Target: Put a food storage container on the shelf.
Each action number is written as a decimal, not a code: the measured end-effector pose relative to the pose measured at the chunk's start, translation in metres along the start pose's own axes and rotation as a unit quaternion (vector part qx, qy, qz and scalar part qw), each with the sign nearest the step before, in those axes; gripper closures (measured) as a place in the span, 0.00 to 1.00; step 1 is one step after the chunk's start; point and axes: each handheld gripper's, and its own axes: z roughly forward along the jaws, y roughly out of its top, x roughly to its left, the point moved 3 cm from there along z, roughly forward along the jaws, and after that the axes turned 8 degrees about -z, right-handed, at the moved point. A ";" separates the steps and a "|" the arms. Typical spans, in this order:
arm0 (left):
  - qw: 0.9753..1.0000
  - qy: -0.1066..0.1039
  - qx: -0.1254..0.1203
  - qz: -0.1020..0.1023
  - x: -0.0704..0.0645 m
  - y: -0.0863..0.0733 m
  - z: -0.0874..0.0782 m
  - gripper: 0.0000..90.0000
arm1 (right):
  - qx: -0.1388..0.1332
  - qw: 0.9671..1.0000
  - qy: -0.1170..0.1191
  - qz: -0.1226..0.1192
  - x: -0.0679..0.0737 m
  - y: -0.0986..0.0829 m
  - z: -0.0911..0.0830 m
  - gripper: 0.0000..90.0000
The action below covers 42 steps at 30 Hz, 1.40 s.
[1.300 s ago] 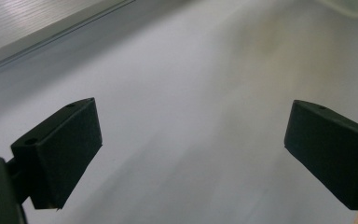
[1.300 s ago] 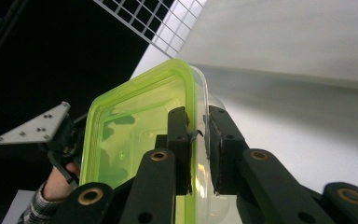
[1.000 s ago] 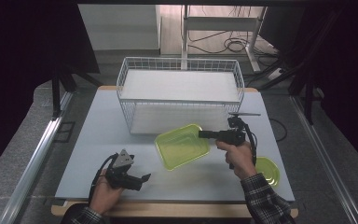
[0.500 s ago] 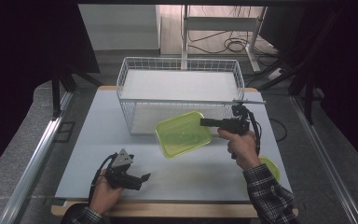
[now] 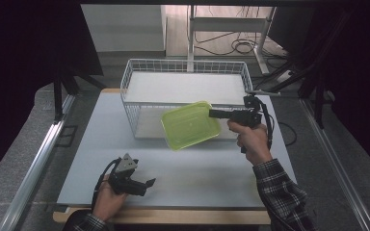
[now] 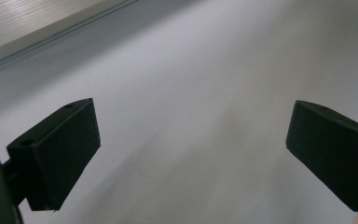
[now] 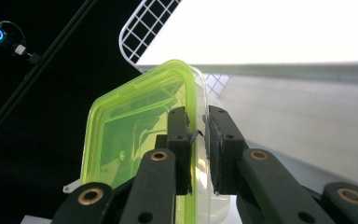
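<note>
Right hand-held gripper (image 5: 212, 113) pinching green container (image 5: 191, 125) rim before wire basket (image 5: 139, 77); left hand-held gripper (image 5: 149, 183) spread.

White wire mesh basket (image 5: 185, 96) stands at the far middle of the pale grey tabletop (image 5: 101, 134), open at the top; its tall mesh walls block entry from the sides. A lime-green translucent plastic container (image 5: 191, 125), held tilted in the air by the right gripper (image 5: 212, 113), hangs before the basket's near wall and bars the near-right approach. Bare tabletop lies left of the basket and along the near edge. The left gripper (image 5: 150, 183), jaws wide apart, rests low at near left over bare surface.
</note>
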 end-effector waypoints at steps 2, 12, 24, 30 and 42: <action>1.000 0.000 -0.001 -0.002 0.000 0.000 0.000 0.03 | -0.005 1.000 -0.002 0.001 0.002 0.006 0.000 0.89; 1.000 -0.004 -0.003 -0.008 0.002 0.000 -0.001 0.03 | -0.019 1.000 -0.014 -0.008 0.006 0.030 0.002 0.89; 1.000 -0.006 -0.002 -0.011 0.002 0.000 -0.001 0.03 | -0.042 0.998 -0.047 -0.014 0.005 0.062 0.006 0.89; 1.000 -0.007 0.000 -0.012 0.002 0.000 -0.001 0.03 | -0.052 0.997 -0.062 -0.010 0.001 0.074 0.012 0.89; 1.000 -0.009 0.003 -0.012 0.002 -0.001 0.000 0.03 | -0.062 0.993 -0.104 -0.015 -0.005 0.096 0.028 0.89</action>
